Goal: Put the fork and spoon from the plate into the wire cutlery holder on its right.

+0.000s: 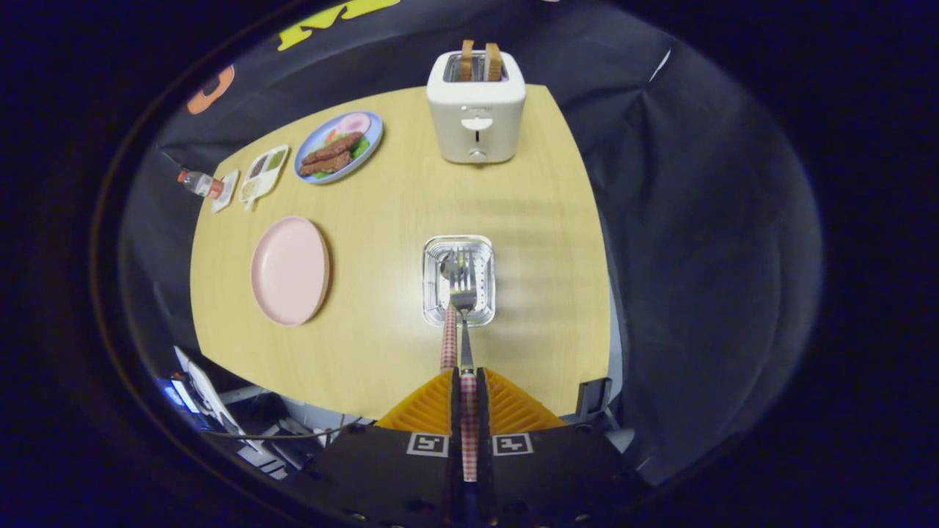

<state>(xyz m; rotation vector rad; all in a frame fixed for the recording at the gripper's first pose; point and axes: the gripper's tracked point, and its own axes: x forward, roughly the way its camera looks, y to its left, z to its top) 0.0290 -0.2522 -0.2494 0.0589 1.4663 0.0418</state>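
White toaster [476, 117] with two bread slices [480, 61], blue food plate [339, 147], small tray [263, 173], bottle [200, 183] on wooden table [381, 220].

Table [381, 220]: fills the middle of the frame.
Toaster [477, 110]: top centre, at the table's far edge, two bread slices [480, 62] in its slots.
Food plate [339, 147]: upper left, left of the toaster.
Small tray [264, 171]: left of the food plate.
Bottle [199, 183]: far left, beside the tray.
Empty plate [290, 270]: centre left.
Wire holder [458, 280]: centre, right of the empty plate.
Fork [463, 297]: tines inside the holder, handle running down between the closed fingers of the gripper [467, 374].
Spoon [449, 323]: in the holder, just left of the fork.
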